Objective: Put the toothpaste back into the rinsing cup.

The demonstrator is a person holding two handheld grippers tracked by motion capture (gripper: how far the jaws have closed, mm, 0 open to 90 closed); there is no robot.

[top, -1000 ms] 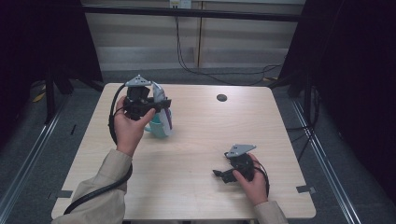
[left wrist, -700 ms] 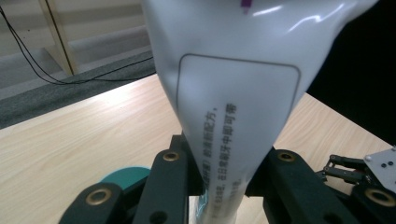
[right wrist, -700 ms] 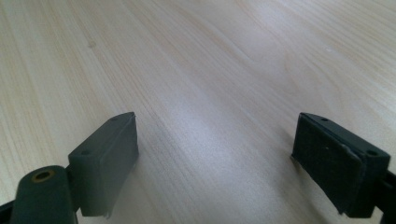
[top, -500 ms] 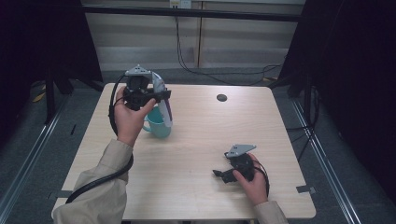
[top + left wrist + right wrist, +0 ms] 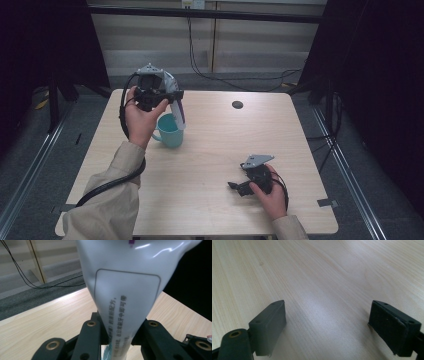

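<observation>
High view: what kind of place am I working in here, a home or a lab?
Most likely a lab or recording booth, not a home. A bare wooden table stands on grey carpet between black curtains, cables run along the back wall, and little sits on it but a teal cup.

The white tube (image 5: pixel 127 297) carries the only print. In the left gripper view, a thin rounded frame on its face holds lines of small dark Chinese characters running along the tube's length. They are blurred and sit sideways, so the wording cannot be read for certain. A small purple mark sits at the top edge of that view, too cropped to tell what it is.
</observation>
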